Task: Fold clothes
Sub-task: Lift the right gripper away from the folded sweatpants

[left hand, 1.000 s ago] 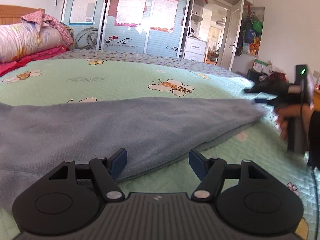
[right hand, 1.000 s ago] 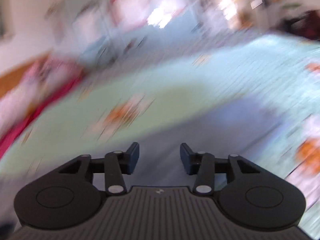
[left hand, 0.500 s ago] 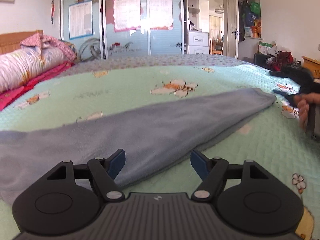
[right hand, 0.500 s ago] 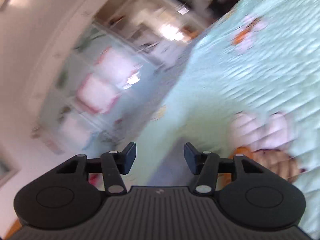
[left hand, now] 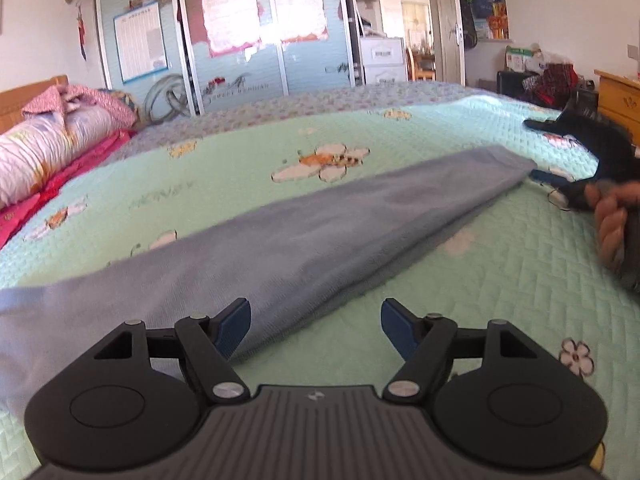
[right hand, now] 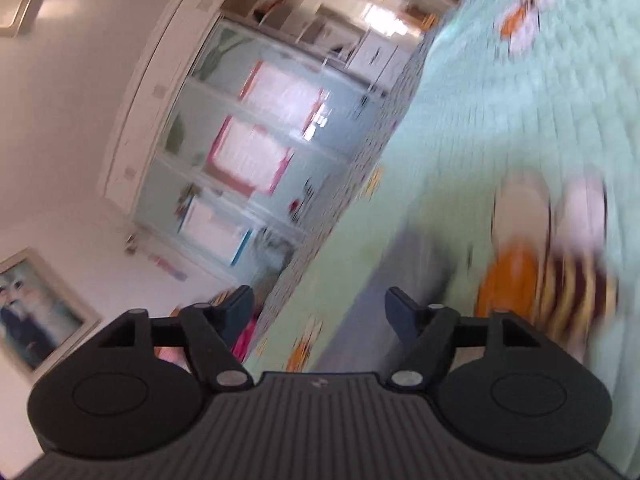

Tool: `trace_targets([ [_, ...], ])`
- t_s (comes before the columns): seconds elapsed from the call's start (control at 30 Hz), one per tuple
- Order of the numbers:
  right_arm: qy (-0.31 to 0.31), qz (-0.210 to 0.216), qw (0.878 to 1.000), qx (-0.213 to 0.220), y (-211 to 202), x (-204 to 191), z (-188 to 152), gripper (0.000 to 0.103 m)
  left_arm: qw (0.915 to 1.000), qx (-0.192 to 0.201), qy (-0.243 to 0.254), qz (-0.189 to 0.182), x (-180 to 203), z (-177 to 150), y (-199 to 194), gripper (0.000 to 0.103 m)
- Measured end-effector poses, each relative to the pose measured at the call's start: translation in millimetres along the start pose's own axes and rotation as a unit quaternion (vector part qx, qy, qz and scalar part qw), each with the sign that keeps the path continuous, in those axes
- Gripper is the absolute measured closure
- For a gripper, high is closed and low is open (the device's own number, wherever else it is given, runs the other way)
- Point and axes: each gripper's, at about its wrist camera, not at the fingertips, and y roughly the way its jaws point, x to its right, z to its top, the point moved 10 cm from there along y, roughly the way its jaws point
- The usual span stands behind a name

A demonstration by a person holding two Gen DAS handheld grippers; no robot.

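Right gripper rolled sideways, jaws opening, apparently empty; left gripper wide, empty, above garment.

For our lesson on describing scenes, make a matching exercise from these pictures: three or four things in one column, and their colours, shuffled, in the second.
Things:
1. Folded garment lying on the bed
2. Quilted bedspread
3. Pads of the left claw
4. Bedside cabinet at the right edge

Colours:
a. Light wood
b. Grey-blue
c. Dark blue
d. Mint green with bee pictures

Pairs: 1-b, 2-d, 3-c, 4-a
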Motion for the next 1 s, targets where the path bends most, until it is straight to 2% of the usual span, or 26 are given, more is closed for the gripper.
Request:
trace_targets([
  [0.07,0.012,-0.001,1.0,0.021,-7,2,-2,0.032,1.0,-0.005,-0.006,0.006,-8,2,-7,0.028],
  [0.13,0.031,-0.014,0.997,0.066,-19,10,12,0.032,0.9994,0.002,-0.025,0.025,-32,6,-16,0.028],
  [0.17,0.036,-0.018,0.997,0.067,-22,9,14,0.031,0.9987,0.007,-0.031,0.039,-48,8,-20,0.028],
  [0.27,0.013,0.043,0.999,0.0,-9,-45,-25,0.029,0.994,0.016,-0.056,0.092,-103,9,-24,0.028],
  [0.37,0.005,0.097,0.991,-0.093,21,-113,-114,0.028,0.9848,0.009,-0.113,0.131,-169,1,-17,0.028],
  [0.5,0.03,0.107,0.97,-0.216,77,-156,-241,0.028,0.9708,-0.019,-0.175,0.162,-248,-22,-2,0.028],
  [0.53,0.039,0.103,0.967,-0.228,84,-159,-259,0.028,0.9678,-0.027,-0.184,0.17,-266,-30,2,0.028],
  [0.6,0.042,0.095,0.97,-0.222,99,-153,-255,0.033,0.9595,-0.047,-0.203,0.19,-301,-49,8,0.028],
  [0.67,0.045,0.081,0.972,-0.216,113,-139,-231,0.065,0.9518,-0.049,-0.229,0.198,-332,-70,7,0.032],
  [0.7,0.045,0.052,0.981,-0.181,112,-127,-203,0.068,0.9533,-0.034,-0.239,0.181,-338,-73,3,0.036],
  [0.73,0.045,0.021,0.989,-0.14,108,-115,-173,0.065,0.9541,-0.021,-0.248,0.167,-342,-76,-2,0.037],
  [0.77,0.046,-0.01,0.994,-0.099,103,-102,-142,0.054,0.9543,-0.015,-0.25,0.162,-340,-75,-8,0.037],
  [0.83,0.061,-0.017,0.997,-0.045,81,-107,-100,0.047,0.954,-0.002,-0.249,0.166,-329,-72,-21,0.034],
  [0.87,0.062,-0.002,0.997,-0.04,72,-119,-94,0.039,0.9542,0.006,-0.247,0.169,-321,-70,-26,0.033],
  [0.9,0.053,0.011,0.997,-0.049,66,-134,-100,0.033,0.9539,0.013,-0.247,0.17,-314,-68,-31,0.032],
  [0.93,0.043,0.019,0.996,-0.07,64,-148,-121,0.025,0.9528,0.022,-0.25,0.17,-308,-66,-35,0.032],
  [1.0,0.025,0.034,0.992,-0.116,61,-175,-170,0.024,0.9519,0.041,-0.254,0.167,-288,-57,-43,0.031],
])
